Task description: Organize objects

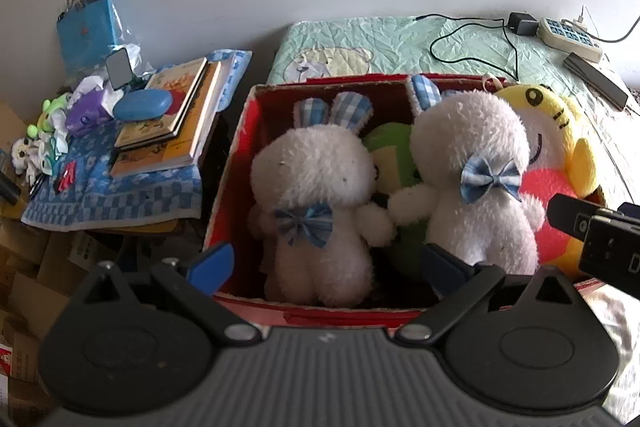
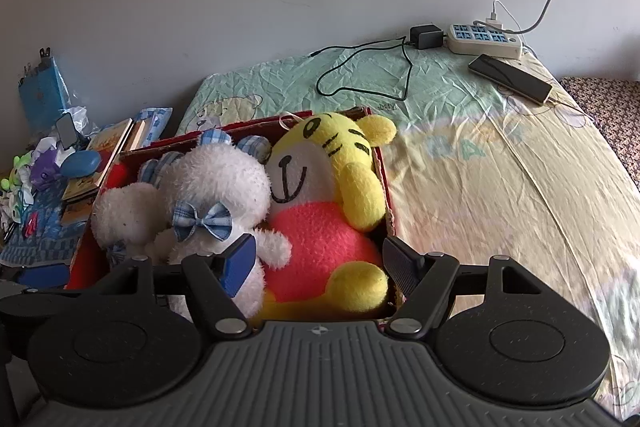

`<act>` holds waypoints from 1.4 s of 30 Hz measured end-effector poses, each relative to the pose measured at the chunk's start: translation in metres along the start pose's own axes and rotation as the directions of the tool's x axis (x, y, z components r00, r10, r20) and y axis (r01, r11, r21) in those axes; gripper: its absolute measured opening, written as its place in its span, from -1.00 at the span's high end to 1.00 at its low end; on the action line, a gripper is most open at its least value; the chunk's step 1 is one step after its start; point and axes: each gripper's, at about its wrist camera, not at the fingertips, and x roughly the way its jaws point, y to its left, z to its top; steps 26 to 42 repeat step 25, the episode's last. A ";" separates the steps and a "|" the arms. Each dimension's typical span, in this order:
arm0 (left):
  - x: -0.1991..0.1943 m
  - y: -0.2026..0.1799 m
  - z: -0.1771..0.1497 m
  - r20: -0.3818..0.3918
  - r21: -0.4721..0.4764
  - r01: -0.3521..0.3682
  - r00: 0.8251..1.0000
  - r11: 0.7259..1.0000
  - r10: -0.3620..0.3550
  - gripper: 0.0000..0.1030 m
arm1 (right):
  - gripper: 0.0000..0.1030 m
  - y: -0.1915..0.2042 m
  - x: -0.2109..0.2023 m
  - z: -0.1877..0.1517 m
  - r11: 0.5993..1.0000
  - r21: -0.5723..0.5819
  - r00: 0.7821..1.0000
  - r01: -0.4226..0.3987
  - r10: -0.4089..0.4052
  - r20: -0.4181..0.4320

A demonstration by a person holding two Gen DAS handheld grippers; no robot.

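Both grippers, left (image 1: 326, 263) and right (image 2: 320, 259): jaws spread, empty, over box (image 1: 240, 131). Your risk: snagging rabbit (image 1: 316, 195), tipping tiger (image 2: 320, 187) out.

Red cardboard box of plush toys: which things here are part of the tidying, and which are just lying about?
Job:
red cardboard box
two white plush rabbits with blue checked bows
yellow plush tiger with pink belly
green plush toy, mostly hidden

Lying about:
white power strip
black charger
dark phone
stacked books
blue oval case
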 end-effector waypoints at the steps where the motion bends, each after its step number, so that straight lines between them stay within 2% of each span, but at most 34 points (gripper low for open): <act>1: 0.001 0.000 0.000 -0.002 0.000 0.001 1.000 1.000 -0.001 -0.94 | -0.42 0.000 0.000 0.000 1.000 0.001 1.000 0.000 0.000 0.000; 42: 0.004 0.001 0.007 0.019 -0.004 0.002 1.000 1.000 -0.002 -0.86 | -0.42 0.003 0.003 0.007 1.000 -0.006 1.000 -0.006 0.006 0.013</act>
